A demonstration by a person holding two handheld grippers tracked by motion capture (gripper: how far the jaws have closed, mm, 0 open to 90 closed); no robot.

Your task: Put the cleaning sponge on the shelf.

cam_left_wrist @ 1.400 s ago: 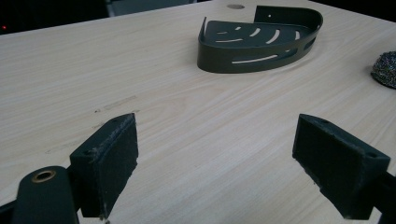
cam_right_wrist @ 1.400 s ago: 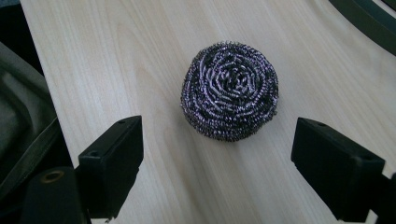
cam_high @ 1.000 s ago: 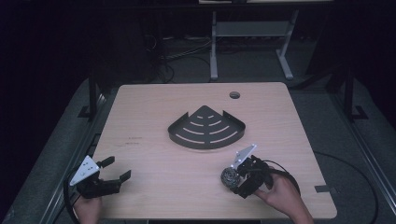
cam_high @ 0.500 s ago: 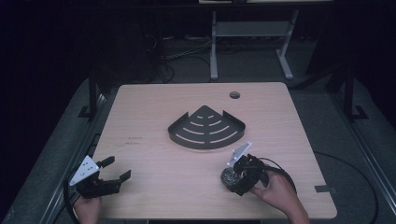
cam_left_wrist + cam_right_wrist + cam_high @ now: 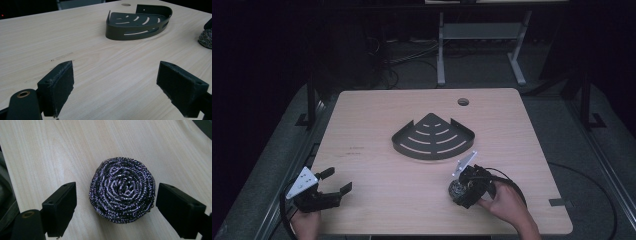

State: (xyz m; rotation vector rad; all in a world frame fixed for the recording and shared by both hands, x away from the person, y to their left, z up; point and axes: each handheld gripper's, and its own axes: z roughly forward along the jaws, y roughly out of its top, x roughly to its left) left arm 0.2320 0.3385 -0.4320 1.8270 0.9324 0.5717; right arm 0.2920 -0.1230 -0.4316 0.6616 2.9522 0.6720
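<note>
A round steel-wool scourer (image 5: 122, 192) lies on the wooden table (image 5: 377, 115) near its front right. My right gripper (image 5: 117, 203) is open, one jaw on each side of the scourer, apart from it. From above, the right gripper (image 5: 463, 193) tilts down over the scourer (image 5: 455, 188), with a hand behind it. A dark quarter-round slotted corner shelf (image 5: 432, 155) rests at the table's middle. At the front left corner my left gripper (image 5: 337, 180) is open and holds nothing. In the left gripper view, the left gripper (image 5: 115, 85) faces the shelf (image 5: 120, 31) and the scourer (image 5: 206, 37).
A round cable hole (image 5: 463, 102) sits near the table's far edge. A white frame (image 5: 441, 50) and cables stand on the dark floor behind. Bare tabletop lies between the two grippers and in front of the shelf.
My right gripper has shifted slightly left, closer over the scourer. The left gripper, the shelf and the scourer have not moved.
</note>
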